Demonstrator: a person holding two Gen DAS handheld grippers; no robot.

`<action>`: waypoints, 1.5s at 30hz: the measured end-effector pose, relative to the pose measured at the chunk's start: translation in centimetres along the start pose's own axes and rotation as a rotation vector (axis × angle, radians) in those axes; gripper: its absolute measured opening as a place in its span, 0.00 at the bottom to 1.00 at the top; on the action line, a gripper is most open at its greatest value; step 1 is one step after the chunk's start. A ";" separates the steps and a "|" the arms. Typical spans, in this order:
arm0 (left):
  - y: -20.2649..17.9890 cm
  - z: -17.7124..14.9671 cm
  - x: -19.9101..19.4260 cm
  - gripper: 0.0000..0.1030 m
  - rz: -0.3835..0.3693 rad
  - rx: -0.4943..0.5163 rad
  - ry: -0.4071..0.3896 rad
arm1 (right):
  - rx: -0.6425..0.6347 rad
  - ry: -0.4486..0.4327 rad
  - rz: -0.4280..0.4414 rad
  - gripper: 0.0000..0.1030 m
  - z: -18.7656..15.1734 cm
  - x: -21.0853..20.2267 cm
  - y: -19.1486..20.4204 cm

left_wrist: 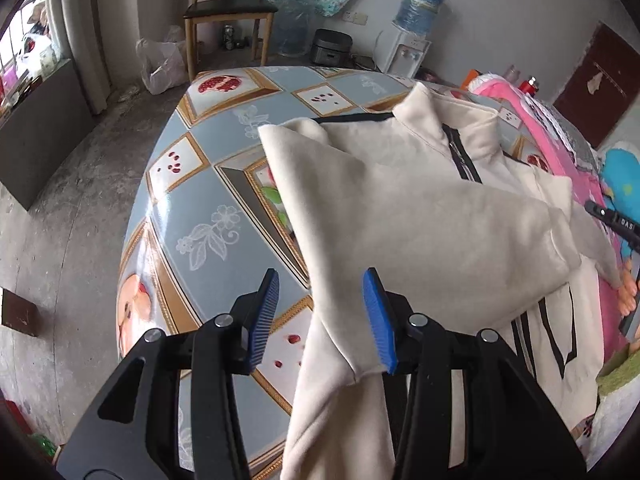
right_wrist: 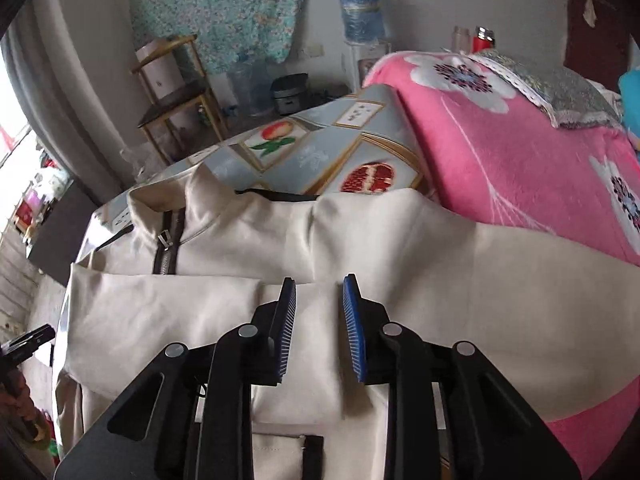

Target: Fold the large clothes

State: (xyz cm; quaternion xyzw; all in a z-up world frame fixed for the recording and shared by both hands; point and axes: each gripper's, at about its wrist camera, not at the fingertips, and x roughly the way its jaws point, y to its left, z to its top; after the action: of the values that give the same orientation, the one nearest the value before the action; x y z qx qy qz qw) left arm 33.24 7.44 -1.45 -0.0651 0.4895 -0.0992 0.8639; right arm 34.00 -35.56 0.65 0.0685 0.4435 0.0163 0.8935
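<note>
- Bare concrete floor point(left_wrist: 72, 208) and grey walls surround a table point(left_wrist: 224, 184) under a glossy cloth printed with fruit and flowers; a wooden chair point(left_wrist: 228, 12) and a water dispenser point(left_wrist: 412, 36) stand at the back, and a pink flowered blanket point(right_wrist: 520, 152) lies just beside the table.
- On the table lies a cream jacket point(left_wrist: 400, 200), front up, collar away from the cameras and its dark zipper point(right_wrist: 168, 248) running down from the collar; one side of it rests against the blanket.
- Both sleeves look already laid across the chest, and a cuff corner hangs near the table edge.
- Left tongs point(left_wrist: 322, 320) stand about half open; the cuff corner sits against the inner face of one blue pad, but nothing is pinched.
- Right tongs point(right_wrist: 318, 328) hover over the folded sleeve, narrowly parted, with no cloth between the pads.
- My reading: the sleeve fold is done and the lengthwise fold comes next.
- To do it well, grip the hem at both corners together, taking every layer so the sleeves stay tucked.
- Lift only enough to clear the cloth, carry the hem evenly toward the collar, and keep the edges parallel.
- Mind the slick tablecloth and the blanket side: a one-sided pull would likely skew the jacket.
</note>
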 end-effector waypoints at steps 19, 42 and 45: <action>-5.9 -0.1 -1.3 0.50 -0.003 0.037 -0.043 | 0.095 0.051 -0.007 0.59 -3.0 -5.8 -4.1; -10.0 -1.4 6.4 0.83 0.066 0.134 0.054 | 1.130 -0.103 -0.169 0.59 -16.2 -11.6 -37.9; -9.7 -1.2 6.4 0.87 0.046 0.097 0.049 | 1.168 -0.138 -0.171 0.54 -16.2 -10.7 -39.1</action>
State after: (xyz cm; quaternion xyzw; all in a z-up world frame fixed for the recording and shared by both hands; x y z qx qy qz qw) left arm 34.39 -3.51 -5.36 -0.0095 0.5064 -0.1047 0.8559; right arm 13.41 -73.52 -5.90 0.5138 0.3237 -0.3072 0.7327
